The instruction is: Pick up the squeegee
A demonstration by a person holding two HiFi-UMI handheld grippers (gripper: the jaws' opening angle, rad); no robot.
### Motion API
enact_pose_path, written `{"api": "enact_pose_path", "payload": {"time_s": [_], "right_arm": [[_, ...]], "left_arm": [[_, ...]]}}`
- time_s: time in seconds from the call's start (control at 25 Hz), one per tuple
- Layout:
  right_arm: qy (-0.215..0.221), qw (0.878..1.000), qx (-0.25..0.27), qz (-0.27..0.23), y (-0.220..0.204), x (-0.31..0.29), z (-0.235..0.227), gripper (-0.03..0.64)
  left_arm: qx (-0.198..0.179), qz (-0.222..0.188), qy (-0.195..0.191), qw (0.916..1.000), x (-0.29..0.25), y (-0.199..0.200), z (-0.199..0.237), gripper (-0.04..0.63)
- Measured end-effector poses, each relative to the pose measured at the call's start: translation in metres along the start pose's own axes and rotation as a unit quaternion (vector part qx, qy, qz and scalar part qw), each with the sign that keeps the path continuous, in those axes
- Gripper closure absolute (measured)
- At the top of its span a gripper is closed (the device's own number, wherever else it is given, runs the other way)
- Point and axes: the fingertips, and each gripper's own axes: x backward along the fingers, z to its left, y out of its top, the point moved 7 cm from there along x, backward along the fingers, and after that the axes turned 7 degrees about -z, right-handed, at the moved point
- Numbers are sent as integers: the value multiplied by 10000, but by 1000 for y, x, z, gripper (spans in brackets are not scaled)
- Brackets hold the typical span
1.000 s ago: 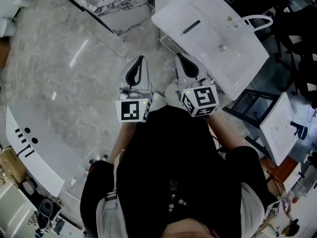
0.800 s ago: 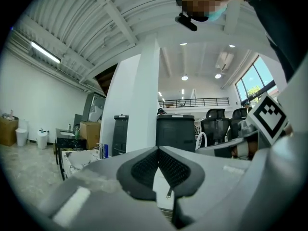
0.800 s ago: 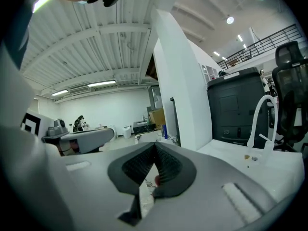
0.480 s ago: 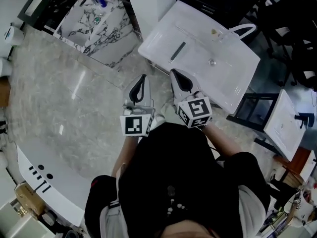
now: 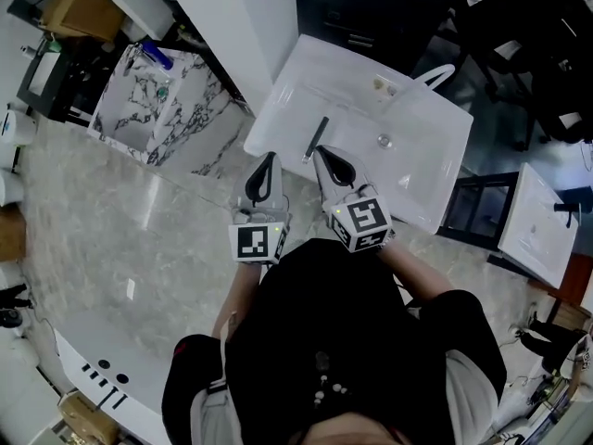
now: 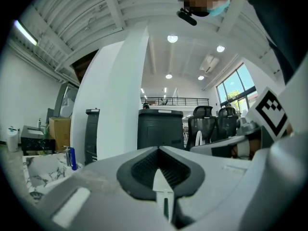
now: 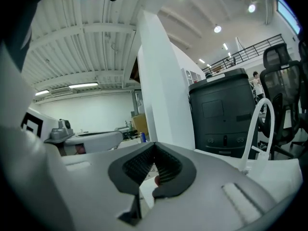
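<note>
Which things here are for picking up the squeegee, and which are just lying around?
For the job:
squeegee, lying in the white sink
left hand-held gripper
right hand-held gripper

Just lying about:
marble basin
blue bottle
white tap
cardboard box

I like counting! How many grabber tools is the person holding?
2. The left gripper is at the white sink's near edge; the right gripper is beside it, tip near the squeegee.
</note>
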Motion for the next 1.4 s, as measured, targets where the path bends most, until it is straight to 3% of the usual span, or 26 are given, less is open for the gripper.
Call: {"api": "enact_pose_path", "payload": {"time_s": [0.28,0.68,1.0,1.4], "right_arm": [[-320,9994,72,-69,13,-7,-39,615],[-1085,9941,30,-59,17,-5,-78,615],[-1653,9862,-44,-94,22,-16,-101,615],[-2192,9754,-201,76,13,-18,-123,614]], "left_arm": [[100,109,-295,9995,-51,-11,-11,594],[155,517,-1093,9925,-118,-38,-22,594],[276,1080,-1502,9823,-167,-71,-26,594],[458,1908,-1800,9639,-200,-138,-28,594]]}}
